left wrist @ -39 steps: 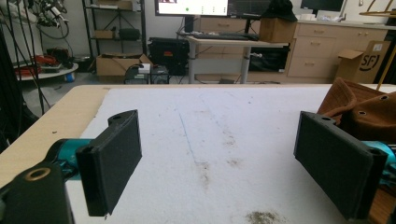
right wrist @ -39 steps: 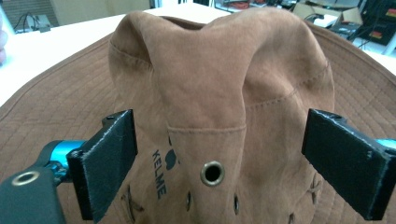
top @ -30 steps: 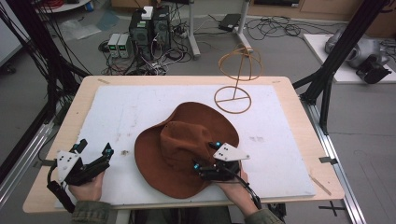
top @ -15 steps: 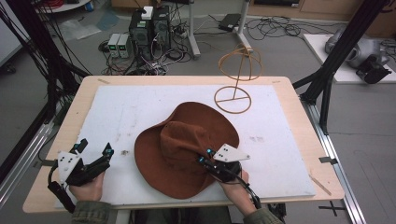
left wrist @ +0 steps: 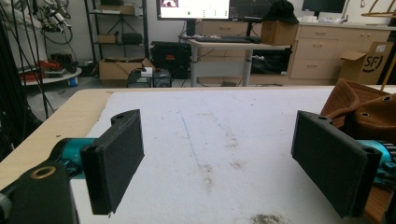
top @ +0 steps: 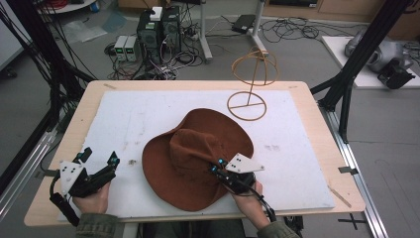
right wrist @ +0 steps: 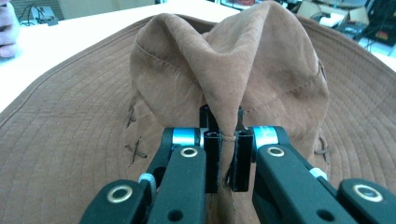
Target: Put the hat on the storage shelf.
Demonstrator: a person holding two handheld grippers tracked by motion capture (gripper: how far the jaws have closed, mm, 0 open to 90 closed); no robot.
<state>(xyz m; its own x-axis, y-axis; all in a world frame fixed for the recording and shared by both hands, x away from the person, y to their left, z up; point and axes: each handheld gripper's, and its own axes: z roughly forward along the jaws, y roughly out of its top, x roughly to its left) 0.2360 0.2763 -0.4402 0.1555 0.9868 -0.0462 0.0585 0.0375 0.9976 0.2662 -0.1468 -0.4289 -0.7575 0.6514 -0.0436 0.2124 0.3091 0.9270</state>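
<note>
Hat, brown and wide-brimmed, lies crown up near the middle of the white mat, with the wire stand set well apart at the far right edge of the table. At left, the left gripper rests near the mat's front corner, jaws wide with nothing between them; from its own camera the brim sits just beyond the right-hand jaw, not touching. At right, the right gripper has just closed its jaws on a pinched fold of the crown, the cloth rising straight up from between the pads. From above, that gripper meets the hat on its near right side, so the right hand is the one placed to lift. Judged from this, the coming move turns on the stand lying up and to the right of the grip, across the hat's crown.
</note>
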